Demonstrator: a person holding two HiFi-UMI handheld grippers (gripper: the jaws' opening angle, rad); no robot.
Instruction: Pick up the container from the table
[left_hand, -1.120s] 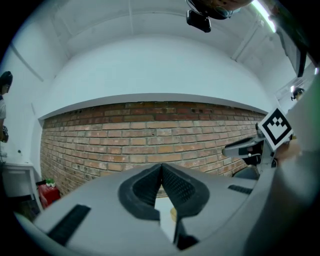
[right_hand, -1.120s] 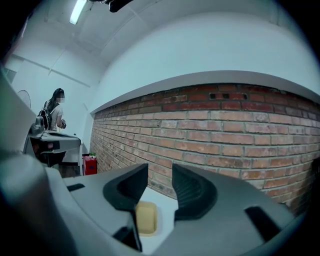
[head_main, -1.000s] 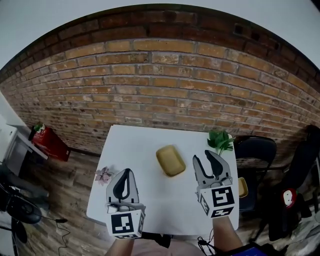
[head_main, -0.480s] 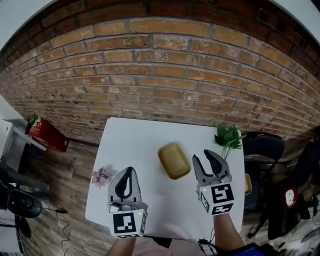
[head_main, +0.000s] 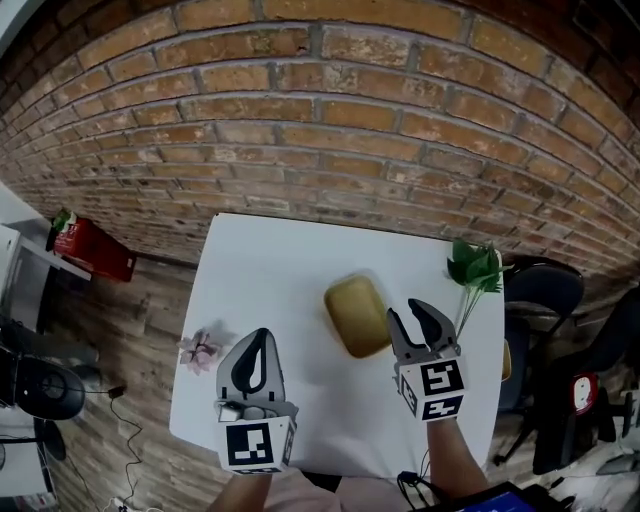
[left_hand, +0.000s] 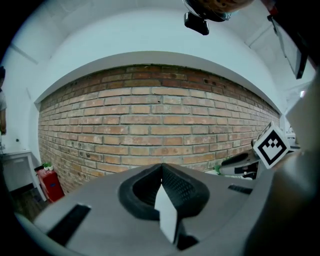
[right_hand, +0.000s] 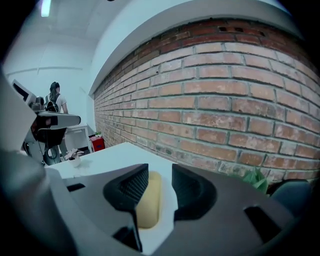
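Fig.: your R gripper (head_main: 413, 312), jaws apart, sits just right of yellow container (head_main: 358, 315); L gripper (head_main: 256, 340) jaws together. Risk: a left-jaw nudge slides it away.

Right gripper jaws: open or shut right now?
Open. The right gripper has its jaws apart; the yellow container shows through the gap, not gripped.

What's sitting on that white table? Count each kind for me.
Oblong tan-yellow container: 1
Green leafy plant sprig, at the right edge: 1
Small pink flower, at the left edge: 1
Total: 3
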